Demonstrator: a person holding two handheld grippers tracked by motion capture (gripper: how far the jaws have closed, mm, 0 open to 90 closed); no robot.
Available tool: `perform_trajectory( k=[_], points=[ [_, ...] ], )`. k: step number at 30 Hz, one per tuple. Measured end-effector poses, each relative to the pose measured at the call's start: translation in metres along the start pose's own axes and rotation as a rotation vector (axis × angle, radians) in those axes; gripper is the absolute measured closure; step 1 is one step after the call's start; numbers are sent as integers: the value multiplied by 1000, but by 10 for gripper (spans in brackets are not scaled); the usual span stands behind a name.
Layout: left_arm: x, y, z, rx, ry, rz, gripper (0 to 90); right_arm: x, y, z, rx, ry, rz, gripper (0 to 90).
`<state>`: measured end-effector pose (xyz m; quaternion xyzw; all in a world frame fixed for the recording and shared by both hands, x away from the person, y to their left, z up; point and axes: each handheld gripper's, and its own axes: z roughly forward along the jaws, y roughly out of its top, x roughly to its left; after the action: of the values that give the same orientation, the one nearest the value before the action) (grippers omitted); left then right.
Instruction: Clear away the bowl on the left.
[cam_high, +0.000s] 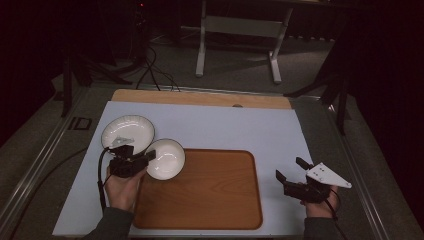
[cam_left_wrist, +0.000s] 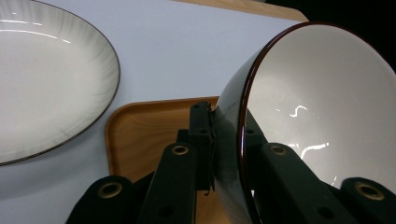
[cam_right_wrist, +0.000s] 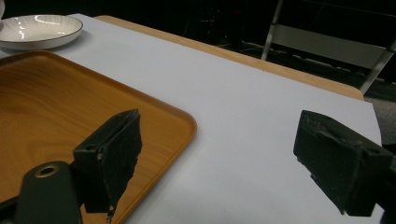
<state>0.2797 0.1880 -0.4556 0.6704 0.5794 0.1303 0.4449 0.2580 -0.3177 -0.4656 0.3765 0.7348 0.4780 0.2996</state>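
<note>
The left gripper (cam_high: 131, 161) is clamping the white bowl's (cam_high: 166, 159) rim over the wooden tray's (cam_high: 210, 195) corner, while the right gripper (cam_high: 291, 175) is hovering with jaws apart.

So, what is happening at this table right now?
A person works with a gripper in each hand. The left gripper is shut on the rim of a white bowl, holding it tilted over the corner of the wooden tray. A white plate lies on the table beside the tray. The right gripper is open, right of the tray, holding nothing.
</note>
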Motion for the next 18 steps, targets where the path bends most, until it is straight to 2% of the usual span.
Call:
perform_trajectory(
  k=[18],
  points=[
    [-12,-4,15,39,-23,18,827,1,1,-2,-18,18,-17,148]
  ],
)
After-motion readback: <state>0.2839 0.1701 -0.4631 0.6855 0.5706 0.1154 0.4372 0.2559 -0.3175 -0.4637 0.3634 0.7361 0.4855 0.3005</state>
